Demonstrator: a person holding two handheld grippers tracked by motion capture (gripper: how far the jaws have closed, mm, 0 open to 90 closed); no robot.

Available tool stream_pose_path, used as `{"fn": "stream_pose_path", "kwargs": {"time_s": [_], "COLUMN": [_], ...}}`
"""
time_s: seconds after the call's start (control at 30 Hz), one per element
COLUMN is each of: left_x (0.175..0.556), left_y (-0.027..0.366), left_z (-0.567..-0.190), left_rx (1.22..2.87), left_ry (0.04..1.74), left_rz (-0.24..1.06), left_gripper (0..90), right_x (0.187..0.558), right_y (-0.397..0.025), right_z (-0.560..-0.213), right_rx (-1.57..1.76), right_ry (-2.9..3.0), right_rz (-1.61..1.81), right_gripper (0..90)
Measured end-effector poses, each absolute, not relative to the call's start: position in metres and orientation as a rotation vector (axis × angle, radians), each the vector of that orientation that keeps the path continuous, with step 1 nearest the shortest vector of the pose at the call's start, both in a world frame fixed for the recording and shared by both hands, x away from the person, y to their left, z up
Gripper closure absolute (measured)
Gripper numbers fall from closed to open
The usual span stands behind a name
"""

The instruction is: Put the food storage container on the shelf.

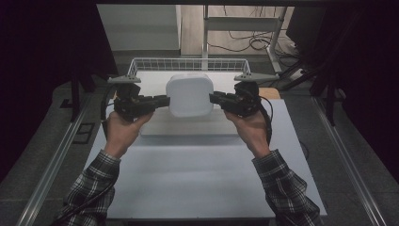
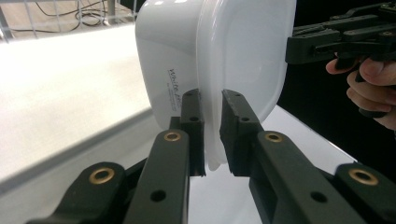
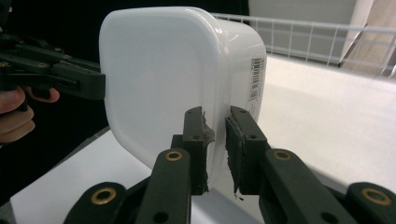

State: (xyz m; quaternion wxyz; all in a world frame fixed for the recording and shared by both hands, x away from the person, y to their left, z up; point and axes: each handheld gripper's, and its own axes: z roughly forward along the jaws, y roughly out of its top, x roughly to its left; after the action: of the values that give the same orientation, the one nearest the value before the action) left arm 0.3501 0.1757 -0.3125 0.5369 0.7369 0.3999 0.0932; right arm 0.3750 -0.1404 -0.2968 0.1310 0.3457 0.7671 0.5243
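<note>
White lidded container [image 1: 189, 94] was held up off the table [image 1: 197, 179], pinched from two opposite sides, tipped on edge so its broad face pointed back at the person. Left gripper [image 1: 160, 100] clamped on the container's left rim; in the left gripper view the jaws of the left gripper [image 2: 212, 135] were closed on the thin lid flange, with the tub body on one side and the lid face on the other. Right gripper [image 1: 217, 98] clamped on the container's right rim; in the right gripper view the right gripper [image 3: 215, 140] had its pads squeezed on the same seam edge, and a barcode label [image 3: 256, 79] sat on the tub wall just beside them. Both grips looked shallow, tips only on the flange. The container hung above a low white board [image 1: 188, 127] and in front of a wire basket [image 1: 188, 63], which stood behind the container at the table's far end. Judged progress: pickup done, container airborne and shared between both hands; placement not yet done. The likely target was the basket behind the container or the board beneath it, cannot tell which. Left to do: carry, level or orient it, set down, release both sides. The lid appeared seated, though the seal could not be confirmed. Plaid sleeves [image 1: 94, 188] came in from the near side of the container.
</note>
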Motion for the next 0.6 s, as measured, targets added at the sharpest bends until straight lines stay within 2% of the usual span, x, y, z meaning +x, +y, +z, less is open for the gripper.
{"fn": "stream_pose_path", "kwargs": {"time_s": [0.37, 0.6], "left_x": [0.383, 0.397], "left_y": [0.177, 0.174], "left_z": [-0.301, -0.303], "left_rx": [1.753, 1.758], "left_ry": [0.986, 1.017], "left_rz": [0.179, 0.168], "left_gripper": [79.7, 73.7], "right_x": [0.410, 0.427], "right_y": [-0.136, -0.133], "right_z": [-0.288, -0.291], "right_rx": [1.096, 1.170], "right_ry": [2.235, 2.234], "right_rz": [1.505, 1.491], "right_gripper": [75.8, 74.8]}}
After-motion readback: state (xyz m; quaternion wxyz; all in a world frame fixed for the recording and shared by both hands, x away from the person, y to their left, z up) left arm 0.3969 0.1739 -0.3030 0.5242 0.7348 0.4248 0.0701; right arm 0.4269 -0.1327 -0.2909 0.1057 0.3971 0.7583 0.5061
